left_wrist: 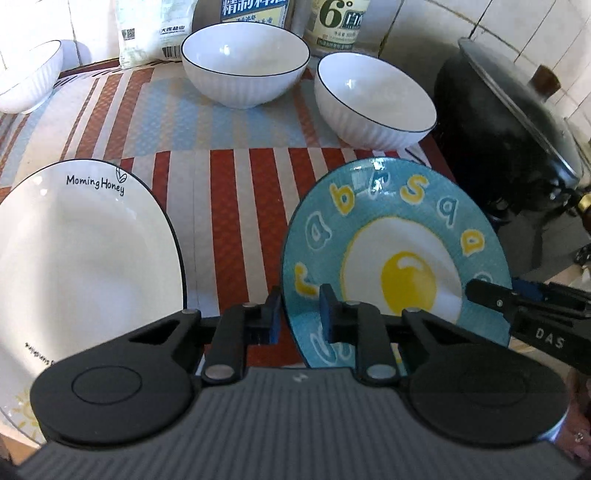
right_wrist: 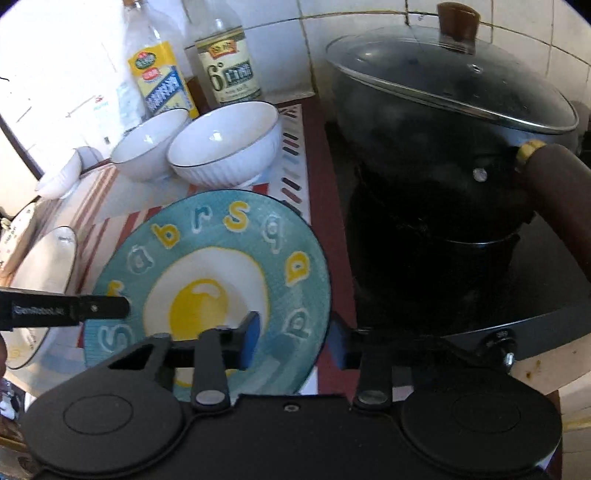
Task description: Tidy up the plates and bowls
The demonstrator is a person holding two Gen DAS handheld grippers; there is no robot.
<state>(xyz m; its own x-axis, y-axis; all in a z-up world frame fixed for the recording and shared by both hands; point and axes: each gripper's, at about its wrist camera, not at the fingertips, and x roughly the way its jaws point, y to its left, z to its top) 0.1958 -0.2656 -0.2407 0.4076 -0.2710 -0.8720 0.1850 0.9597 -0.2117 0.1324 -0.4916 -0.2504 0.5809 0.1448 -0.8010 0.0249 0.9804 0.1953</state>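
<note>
1. The blue egg plate (left_wrist: 397, 258) lies on the striped mat (left_wrist: 229, 229) of the desk, with the white "Morning Honey" plate (left_wrist: 85, 266) well to its left and three white ribbed bowls beyond it.
2. The left tool (left_wrist: 301, 308) has its jaws spread astride the egg plate's left rim, one pad outside and one over the plate; it pinches nothing yet, as far as I can judge.
3. The right tool (right_wrist: 295, 338) likewise stands spread across the egg plate's right rim; no clamp is visible.
4. Risk, as I judge it: the glazed rim is thin and slick; a shallow or uneven bite from either side could let the plate tip, slide out and chip against the nearest bowl (left_wrist: 375, 101) just behind it.
5. The black lidded pot (right_wrist: 443, 122) sits close on the egg plate's right; its handle (right_wrist: 557, 184) crowds the right tool's room to swing.
6. Bottles (right_wrist: 225, 55) and a bag (left_wrist: 155, 29) stand behind the bowls, clear of the egg plate.
</note>
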